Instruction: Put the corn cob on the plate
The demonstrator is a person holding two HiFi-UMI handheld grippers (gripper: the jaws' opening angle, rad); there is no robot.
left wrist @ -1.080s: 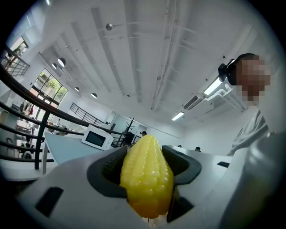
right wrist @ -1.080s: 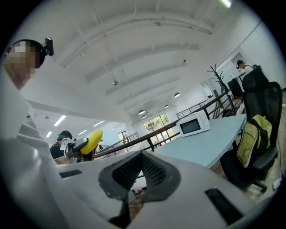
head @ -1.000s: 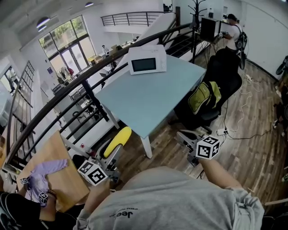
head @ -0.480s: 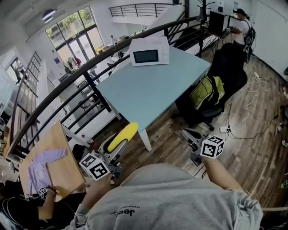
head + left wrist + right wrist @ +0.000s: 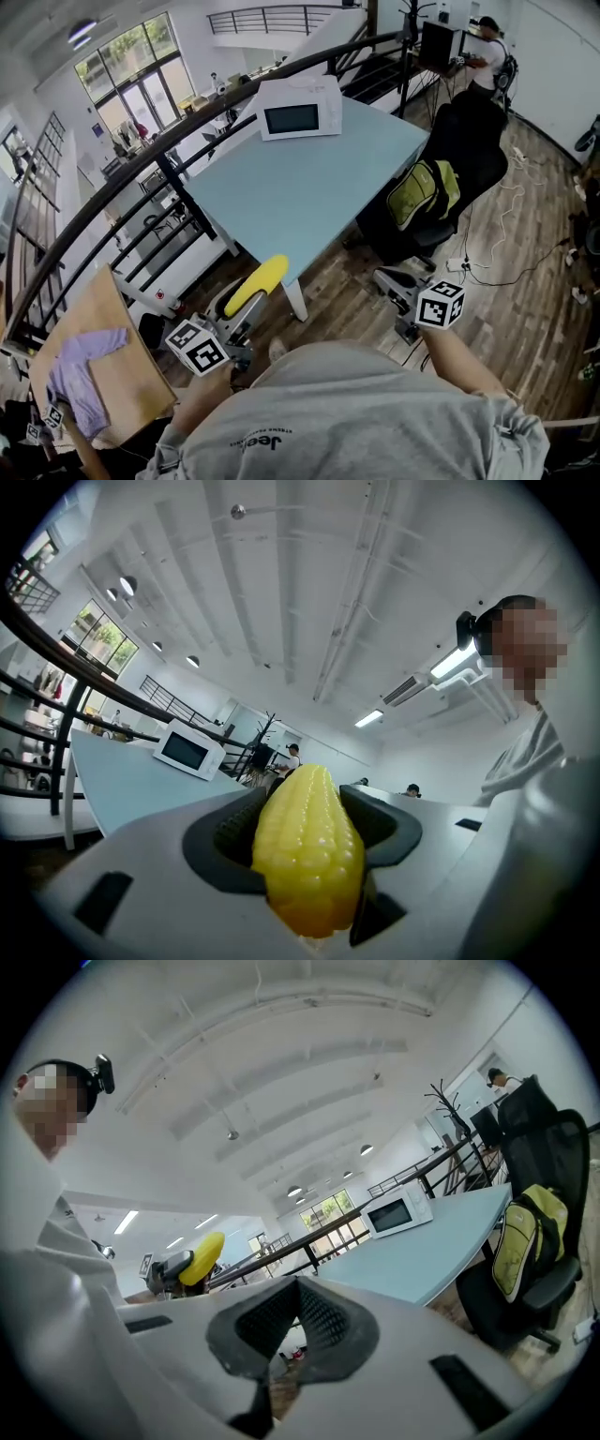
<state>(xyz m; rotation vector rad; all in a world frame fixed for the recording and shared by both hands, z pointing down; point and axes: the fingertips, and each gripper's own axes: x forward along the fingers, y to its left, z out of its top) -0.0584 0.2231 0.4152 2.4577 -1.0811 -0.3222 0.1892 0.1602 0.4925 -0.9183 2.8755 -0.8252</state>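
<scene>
wide, bright room under a white ceiling [image 5: 309, 592] with strip lights; a wood-plank floor [image 5: 525, 281] runs across the right and foreground, and a black railing [image 5: 112, 220] curves along the left with tall windows [image 5: 131, 94] beyond it. a light blue desk [image 5: 309, 187] stands in the middle, with a white microwave [image 5: 292, 117] at its far end. a black office chair [image 5: 469, 141] sits at the desk's right side with a green backpack [image 5: 424, 199] on its seat, and white cables lie on the floor past it. a person [image 5: 487, 56] stands far off in the top right corner. at lower left is a separate wooden desk [image 5: 122, 375] with a purple cloth [image 5: 84, 361] spread on it.

the corn cob [image 5: 309, 855] is off every surface, gripped in the left gripper [image 5: 242, 309]: its dark pads press on the cob from both sides, and the yellow tip sticks out past them toward the near corner of the light blue desk, over the floor. the right gripper [image 5: 298, 1283] hangs over the floor planks beside the chair base, well apart from the left one, its jaws closed together with nothing between them. the wearer's grey shirt [image 5: 356, 422] fills the bottom of the head view
</scene>
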